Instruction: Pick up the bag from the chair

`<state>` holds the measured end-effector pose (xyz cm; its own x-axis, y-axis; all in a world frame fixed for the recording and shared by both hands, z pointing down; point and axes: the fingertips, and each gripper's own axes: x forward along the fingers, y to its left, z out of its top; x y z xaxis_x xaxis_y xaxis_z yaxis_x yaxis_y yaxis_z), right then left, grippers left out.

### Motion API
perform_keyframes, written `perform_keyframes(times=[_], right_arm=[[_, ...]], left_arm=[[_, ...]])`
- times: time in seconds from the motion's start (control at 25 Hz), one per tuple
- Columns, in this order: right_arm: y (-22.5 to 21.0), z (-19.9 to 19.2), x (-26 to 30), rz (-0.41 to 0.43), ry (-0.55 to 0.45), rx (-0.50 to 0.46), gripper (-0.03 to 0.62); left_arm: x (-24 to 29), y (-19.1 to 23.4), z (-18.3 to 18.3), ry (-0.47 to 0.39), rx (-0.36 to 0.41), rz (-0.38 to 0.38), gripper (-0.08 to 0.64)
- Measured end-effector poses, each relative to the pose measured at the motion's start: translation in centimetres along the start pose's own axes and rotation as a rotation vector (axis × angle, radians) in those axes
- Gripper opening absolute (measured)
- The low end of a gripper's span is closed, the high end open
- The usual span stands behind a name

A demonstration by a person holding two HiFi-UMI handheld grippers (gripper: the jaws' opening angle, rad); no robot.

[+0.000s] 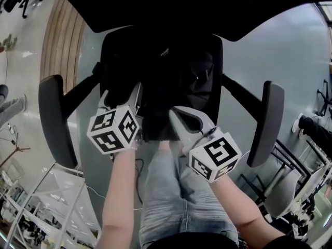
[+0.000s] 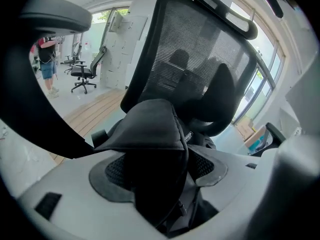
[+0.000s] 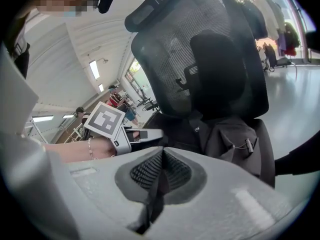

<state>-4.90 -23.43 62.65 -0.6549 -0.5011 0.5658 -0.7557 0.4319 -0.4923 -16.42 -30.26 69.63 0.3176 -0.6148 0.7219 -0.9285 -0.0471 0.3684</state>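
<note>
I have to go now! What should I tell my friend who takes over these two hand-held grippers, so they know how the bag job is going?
Left hand-held gripper: open, with a fold of the bag between its pads, not squeezed.
Right hand-held gripper: shut, nothing clearly in it, just in front of the bag.
Bag: on the chair seat, against the backrest.
Done: both grippers are at the bag.
To do: close on the bag and lift it off the chair.
</note>
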Motion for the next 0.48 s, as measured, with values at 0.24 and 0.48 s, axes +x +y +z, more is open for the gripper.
perform_keyframes(times=[0.24,0.48], right_arm=[[-0.9,-0.2,0.2,-0.011,-0.006,0.013,-0.003],[-1.2,0.2,0.1,-0.02,-0.013,0.016,-0.003]], left_arm=[[1.7,0.7,-0.5,0.026,0.004,0.0,0.31],[1.8,0.7,-0.8,0.046,0.041,0.005,0.221]])
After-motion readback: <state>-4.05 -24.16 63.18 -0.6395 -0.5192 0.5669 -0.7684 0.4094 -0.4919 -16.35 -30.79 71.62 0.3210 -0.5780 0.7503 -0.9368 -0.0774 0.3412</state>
